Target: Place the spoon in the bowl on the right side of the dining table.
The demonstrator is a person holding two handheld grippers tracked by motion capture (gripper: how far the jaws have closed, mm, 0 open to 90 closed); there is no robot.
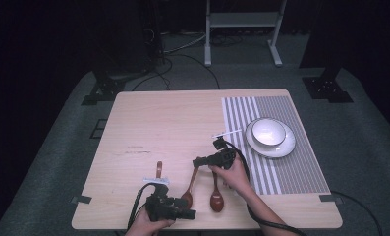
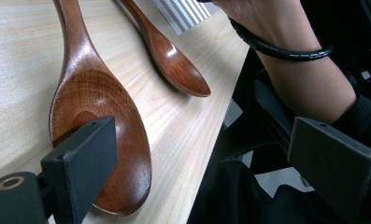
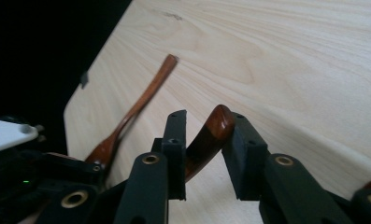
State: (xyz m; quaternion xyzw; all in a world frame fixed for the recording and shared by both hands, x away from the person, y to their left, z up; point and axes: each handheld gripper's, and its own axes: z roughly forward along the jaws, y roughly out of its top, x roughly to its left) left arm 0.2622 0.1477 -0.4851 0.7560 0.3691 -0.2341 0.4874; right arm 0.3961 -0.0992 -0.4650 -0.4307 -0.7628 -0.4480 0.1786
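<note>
Left of the bowl (image 1: 268,132), right gripper (image 3: 206,135) pinches a spoon handle (image 3: 211,133); left gripper (image 2: 197,154) gapes wide, holding nothing.

No readable text anywhere right now. On the bench (image 1: 182,118) there are faint dark marks at about nine o'clock from centre, too small and blurred to make out. The white tags on the left claw (image 1: 172,208) and near the right claw (image 1: 198,161) show no legible lettering.

a dark lab: lone wooden table (image 1: 182,128) amid floor cables (image 1: 182,54) and stands (image 1: 241,29).
</note>
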